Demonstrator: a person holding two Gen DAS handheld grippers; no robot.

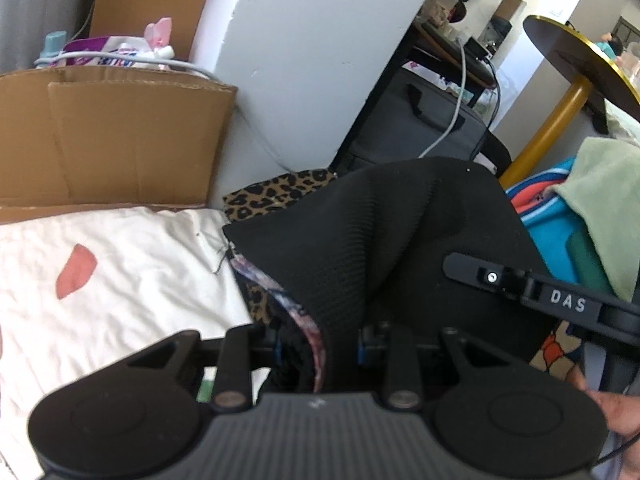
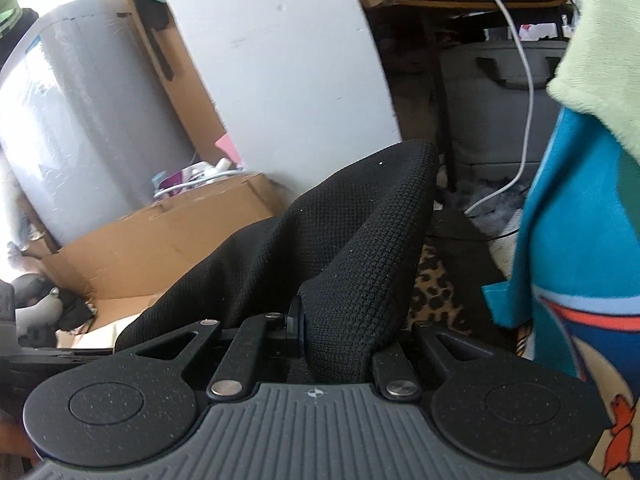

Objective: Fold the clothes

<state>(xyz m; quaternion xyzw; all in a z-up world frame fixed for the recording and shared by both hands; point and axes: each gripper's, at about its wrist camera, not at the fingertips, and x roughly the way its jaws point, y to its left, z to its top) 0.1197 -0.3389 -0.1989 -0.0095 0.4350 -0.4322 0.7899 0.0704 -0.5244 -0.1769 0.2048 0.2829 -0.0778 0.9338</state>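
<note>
A black knit garment (image 1: 392, 232) with a mottled purple inner edge hangs bunched between both grippers. In the left wrist view my left gripper (image 1: 320, 340) is shut on a thick fold of it, near the lined hem. The right gripper (image 1: 464, 266), marked DAS, reaches in from the right with its tip against the same cloth, and a hand (image 1: 616, 412) shows behind it. In the right wrist view the black garment (image 2: 352, 232) rises in a ridge and drapes over my right gripper (image 2: 320, 328), which is shut on the fabric. Its right finger is hidden under the cloth.
A white sheet (image 1: 120, 280) with a pink patch lies at the left, beside a cardboard box (image 1: 120, 136). Leopard-print cloth (image 1: 276, 196) lies under the garment. Blue (image 2: 580, 240) and light green (image 2: 600, 60) clothes are piled at the right. Behind stand a white pillar (image 1: 312, 60) and a grey bag (image 1: 420, 120).
</note>
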